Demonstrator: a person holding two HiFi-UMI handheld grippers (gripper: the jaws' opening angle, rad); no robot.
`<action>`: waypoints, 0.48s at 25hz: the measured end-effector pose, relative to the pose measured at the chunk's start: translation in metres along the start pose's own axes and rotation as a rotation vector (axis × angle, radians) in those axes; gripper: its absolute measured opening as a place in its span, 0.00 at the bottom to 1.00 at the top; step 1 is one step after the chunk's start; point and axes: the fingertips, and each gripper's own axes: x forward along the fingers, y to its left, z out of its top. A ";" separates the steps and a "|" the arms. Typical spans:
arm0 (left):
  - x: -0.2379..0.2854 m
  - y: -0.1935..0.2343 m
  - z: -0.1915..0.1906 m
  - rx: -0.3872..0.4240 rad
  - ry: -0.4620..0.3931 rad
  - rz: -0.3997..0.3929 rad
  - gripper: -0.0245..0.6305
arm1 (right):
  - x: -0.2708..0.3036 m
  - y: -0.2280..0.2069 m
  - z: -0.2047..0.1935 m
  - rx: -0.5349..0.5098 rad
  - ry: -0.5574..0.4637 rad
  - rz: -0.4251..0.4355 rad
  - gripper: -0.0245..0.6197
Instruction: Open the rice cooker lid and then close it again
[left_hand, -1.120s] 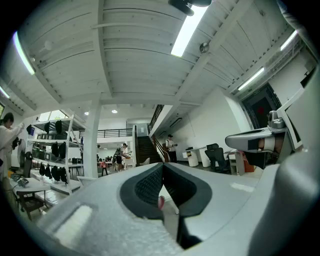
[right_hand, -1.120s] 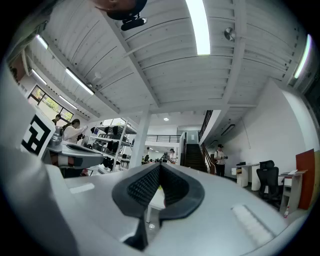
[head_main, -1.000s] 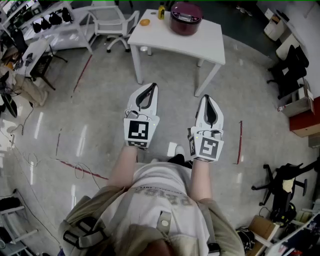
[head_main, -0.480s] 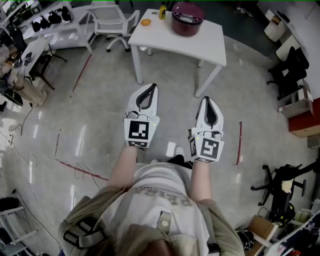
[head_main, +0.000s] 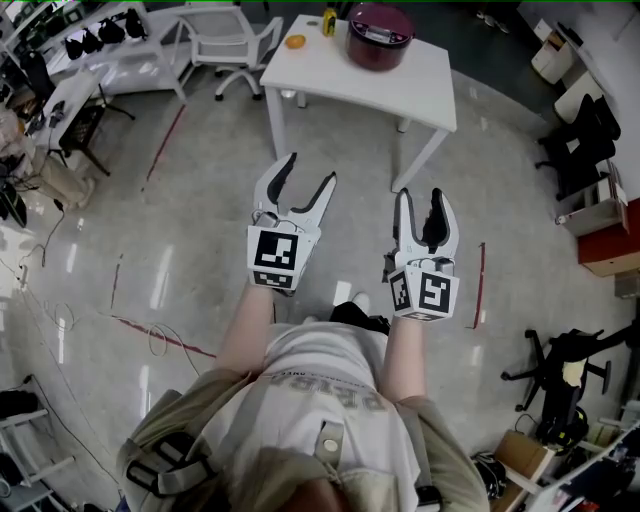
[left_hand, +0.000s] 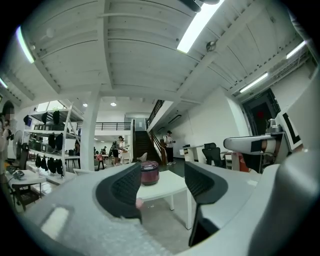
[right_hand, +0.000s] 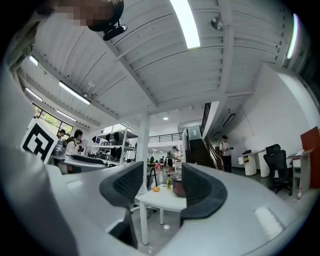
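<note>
A dark red rice cooker (head_main: 378, 35) stands with its lid down at the far end of a white table (head_main: 350, 80), well ahead of both grippers. My left gripper (head_main: 308, 172) and right gripper (head_main: 421, 197) hang side by side over the floor, short of the table. Both have just been opening their jaws, and nothing is between them. The left gripper view frames the rice cooker (left_hand: 149, 172) between the open left gripper (left_hand: 162, 172) pads. In the right gripper view the cooker (right_hand: 176, 186) shows partly behind the right jaw of the open right gripper (right_hand: 162, 180).
An orange (head_main: 294, 42) and a small yellow bottle (head_main: 328, 22) share the table. A white chair (head_main: 232, 40) stands to its left, beyond it shelving and desks (head_main: 80, 60). Black office chairs (head_main: 585, 130) and a box (head_main: 598, 212) line the right. People stand far off.
Both grippers' jaws were shut in the earlier frames and now stand apart. The hands have stayed nearly where they were above the floor.
</note>
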 end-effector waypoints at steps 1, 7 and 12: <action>0.001 0.000 0.000 0.000 0.002 -0.001 0.48 | 0.001 -0.001 0.000 0.002 0.001 0.000 0.38; 0.013 -0.002 -0.005 0.005 0.024 -0.001 0.48 | 0.007 -0.011 -0.007 0.017 0.021 -0.006 0.39; 0.033 0.004 -0.019 -0.001 0.047 0.008 0.47 | 0.024 -0.022 -0.022 0.025 0.041 -0.006 0.39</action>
